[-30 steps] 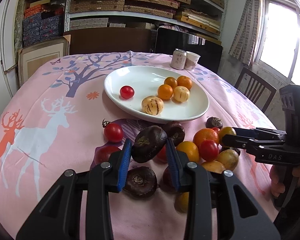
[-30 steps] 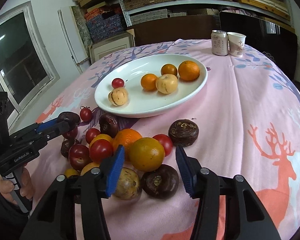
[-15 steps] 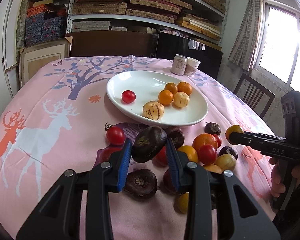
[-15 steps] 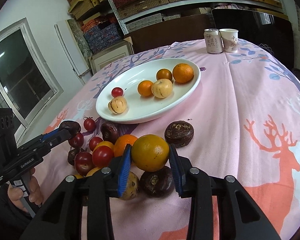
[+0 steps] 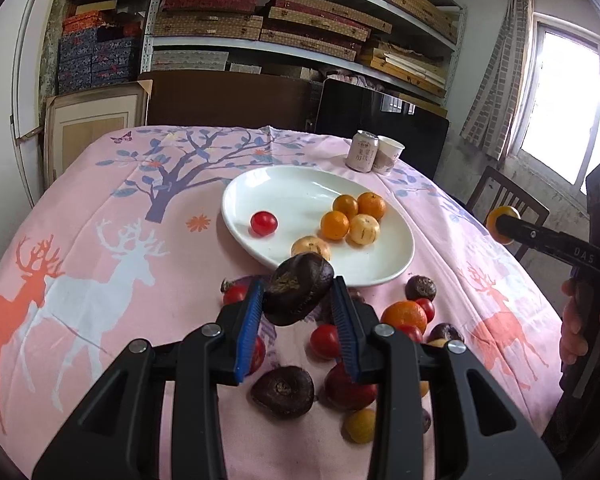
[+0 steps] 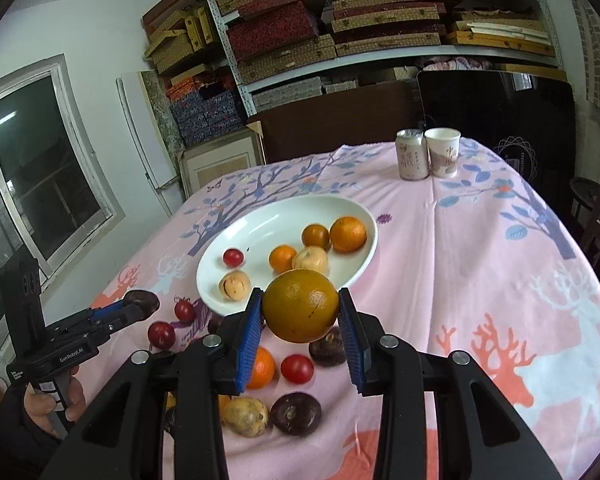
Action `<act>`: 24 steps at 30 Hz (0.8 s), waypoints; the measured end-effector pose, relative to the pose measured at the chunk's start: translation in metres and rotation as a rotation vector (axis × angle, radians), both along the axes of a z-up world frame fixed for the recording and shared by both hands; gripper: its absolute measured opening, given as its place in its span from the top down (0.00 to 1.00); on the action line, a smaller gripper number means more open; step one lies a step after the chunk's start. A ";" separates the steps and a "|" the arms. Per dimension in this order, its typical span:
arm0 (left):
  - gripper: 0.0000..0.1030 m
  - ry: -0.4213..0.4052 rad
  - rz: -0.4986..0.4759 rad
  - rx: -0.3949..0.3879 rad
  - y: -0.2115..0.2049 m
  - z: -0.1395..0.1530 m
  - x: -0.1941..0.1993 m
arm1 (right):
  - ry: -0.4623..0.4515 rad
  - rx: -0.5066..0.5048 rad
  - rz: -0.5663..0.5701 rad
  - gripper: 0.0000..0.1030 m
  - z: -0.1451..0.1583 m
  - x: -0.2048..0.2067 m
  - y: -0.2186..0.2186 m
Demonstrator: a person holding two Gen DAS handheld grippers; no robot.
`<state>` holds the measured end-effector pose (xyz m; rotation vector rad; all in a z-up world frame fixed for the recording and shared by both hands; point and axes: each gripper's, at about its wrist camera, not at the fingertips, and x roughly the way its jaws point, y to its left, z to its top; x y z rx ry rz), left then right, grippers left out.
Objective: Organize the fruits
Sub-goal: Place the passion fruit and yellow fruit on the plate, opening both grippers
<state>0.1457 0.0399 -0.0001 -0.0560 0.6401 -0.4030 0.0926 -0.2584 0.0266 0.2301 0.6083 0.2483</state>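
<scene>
My left gripper [image 5: 298,306] is shut on a dark brown fruit [image 5: 299,294], lifted above the pile near the white plate [image 5: 300,184]. My right gripper [image 6: 300,316] is shut on a yellow-orange fruit [image 6: 300,306], held in the air just before the plate's [image 6: 276,220] near rim. The plate holds a red tomato [image 5: 263,223], several oranges [image 5: 334,225] and pale striped fruits. A loose pile of tomatoes, oranges and dark fruits [image 5: 283,391] lies on the pink cloth below both grippers. The right gripper also shows at the left wrist view's right edge [image 5: 504,226].
A drink can [image 6: 411,159] and a paper cup [image 6: 443,151] stand at the far side of the table. The pink deer-print tablecloth [image 6: 500,280] covers a round table. Chairs and loaded shelves stand behind. A person's hand [image 6: 44,404] grips the left tool.
The right gripper closed on the yellow-orange fruit and lifted it off the pile. The left gripper rose a little with the dark fruit still in it.
</scene>
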 end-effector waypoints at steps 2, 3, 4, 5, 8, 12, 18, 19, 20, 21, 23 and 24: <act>0.67 0.002 -0.001 -0.002 -0.003 0.016 0.013 | -0.022 -0.006 0.002 0.64 0.016 0.012 0.000; 0.67 -0.005 -0.004 -0.004 -0.006 0.025 0.022 | -0.032 -0.011 0.001 0.64 0.023 0.019 0.001; 0.67 -0.012 -0.007 -0.001 -0.008 0.031 0.029 | -0.036 -0.014 0.003 0.64 0.029 0.028 0.004; 0.67 -0.017 -0.007 0.006 -0.012 0.035 0.037 | -0.032 -0.012 0.009 0.64 0.033 0.038 0.006; 0.67 0.016 -0.006 0.018 -0.025 0.035 0.074 | 0.002 -0.020 0.034 0.64 0.035 0.076 0.022; 0.67 0.079 0.001 0.042 -0.040 0.015 0.115 | 0.074 -0.059 0.064 0.64 0.015 0.125 0.049; 0.67 0.151 0.001 0.040 -0.048 -0.013 0.160 | 0.126 -0.134 0.088 0.64 -0.019 0.174 0.078; 0.67 0.156 0.002 0.041 -0.048 -0.015 0.163 | 0.122 -0.148 0.093 0.63 -0.022 0.177 0.081; 0.67 0.159 0.007 0.039 -0.048 -0.015 0.166 | 0.117 -0.162 0.095 0.61 -0.023 0.178 0.085; 0.64 0.155 0.009 0.029 -0.047 -0.014 0.166 | 0.103 -0.168 0.096 0.53 -0.023 0.177 0.086; 0.50 0.135 0.017 0.012 -0.044 -0.009 0.162 | 0.071 -0.170 0.078 0.49 -0.017 0.172 0.085; 0.41 0.115 0.027 0.003 -0.041 -0.005 0.158 | 0.062 -0.162 0.074 0.47 -0.014 0.169 0.083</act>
